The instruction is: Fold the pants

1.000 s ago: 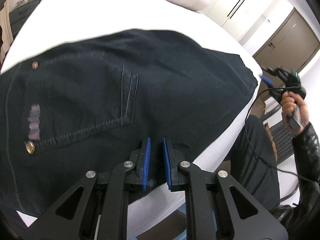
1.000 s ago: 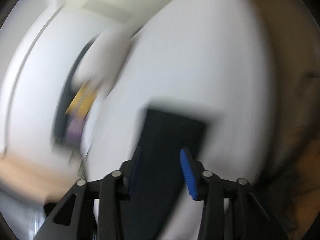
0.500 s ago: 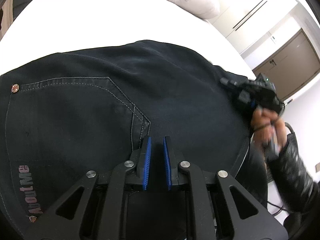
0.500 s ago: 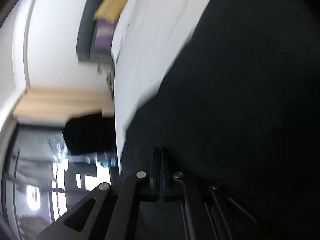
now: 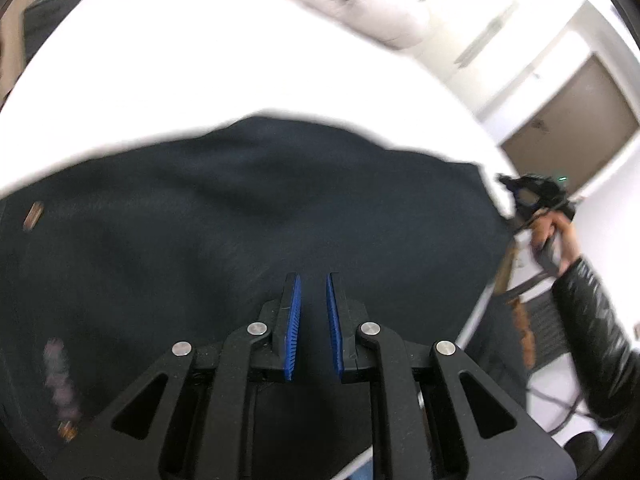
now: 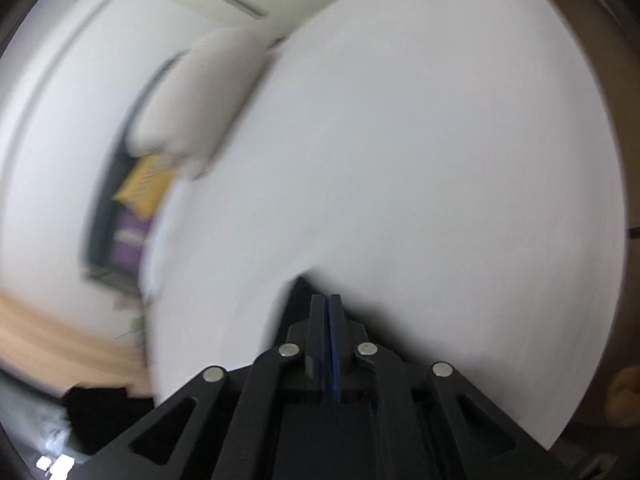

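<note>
The dark pants [image 5: 248,232] lie spread on the white bed [image 5: 192,72], reaching ahead of the left gripper [image 5: 312,280] and to both its sides, blurred, a pale label at lower left. That gripper's blue pads stand nearly together over the cloth; whether they pinch it I cannot tell. The right gripper [image 6: 328,300] has its pads pressed together on a dark corner of the pants.

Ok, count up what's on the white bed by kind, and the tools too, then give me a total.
Dark pants: 1
Beige pillow: 1
Tools: 2, left tool and right tool
Total: 4
</note>
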`<state>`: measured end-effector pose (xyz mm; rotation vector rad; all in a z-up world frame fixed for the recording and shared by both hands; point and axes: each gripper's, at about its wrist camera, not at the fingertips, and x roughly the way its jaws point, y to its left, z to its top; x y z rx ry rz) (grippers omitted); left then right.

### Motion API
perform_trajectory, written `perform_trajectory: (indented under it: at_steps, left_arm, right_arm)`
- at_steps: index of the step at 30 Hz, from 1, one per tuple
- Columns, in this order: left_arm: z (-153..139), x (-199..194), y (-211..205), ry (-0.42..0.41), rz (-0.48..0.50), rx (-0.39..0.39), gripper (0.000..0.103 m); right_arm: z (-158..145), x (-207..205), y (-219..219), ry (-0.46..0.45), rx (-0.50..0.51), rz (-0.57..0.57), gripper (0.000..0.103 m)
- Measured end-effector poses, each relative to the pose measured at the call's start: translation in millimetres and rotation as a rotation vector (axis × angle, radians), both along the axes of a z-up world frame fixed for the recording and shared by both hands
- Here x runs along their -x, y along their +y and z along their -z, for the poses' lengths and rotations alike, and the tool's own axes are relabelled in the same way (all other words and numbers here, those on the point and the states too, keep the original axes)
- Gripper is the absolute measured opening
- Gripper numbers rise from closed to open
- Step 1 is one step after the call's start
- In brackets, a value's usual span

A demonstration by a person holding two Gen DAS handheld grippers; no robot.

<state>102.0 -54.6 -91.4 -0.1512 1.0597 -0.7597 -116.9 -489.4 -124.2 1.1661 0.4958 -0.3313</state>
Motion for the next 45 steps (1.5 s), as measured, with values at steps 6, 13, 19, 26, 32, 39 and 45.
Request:
perform_trajectory:
  at_steps: [6, 13, 19, 26, 32, 39, 45]
  left_arm:
    - [15, -33, -86, 0.013, 0.137, -0.033, 0.012]
    - [45, -57, -24, 0.104, 0.006, -0.028, 0.012]
    - [46, -66, 41, 0.115, -0.118, -0.012, 0.012]
    - [45, -63, 93, 0.109, -0.163, 0.023, 0.012]
    - [24, -47, 158, 0.047, -0.307, 0.014, 0.012]
    - [-13, -12, 175, 0.014, -0.365, 0.064, 0.012]
    - [-3, 9, 102, 0.078, -0.216, 0.026, 0.012]
  right_arm:
    - [35, -58, 177, -0.101, -0.229, -0.434, 0.006]
    - [74, -77, 188, -0.009, -0.244, -0.431, 0.0]
    - [70, -39, 59, 0.029, -0.164, -0.148, 0.0]
    - [61, 8, -19, 0.061, -0.075, 0.014, 0.0]
    - [13, 66, -29, 0.108, 0.074, 0.078, 0.007]
    - [1, 120, 20, 0.041, 0.025, 0.1, 0.038]
    - [35, 119, 35, 0.05, -0.112, 0.147, 0.042]
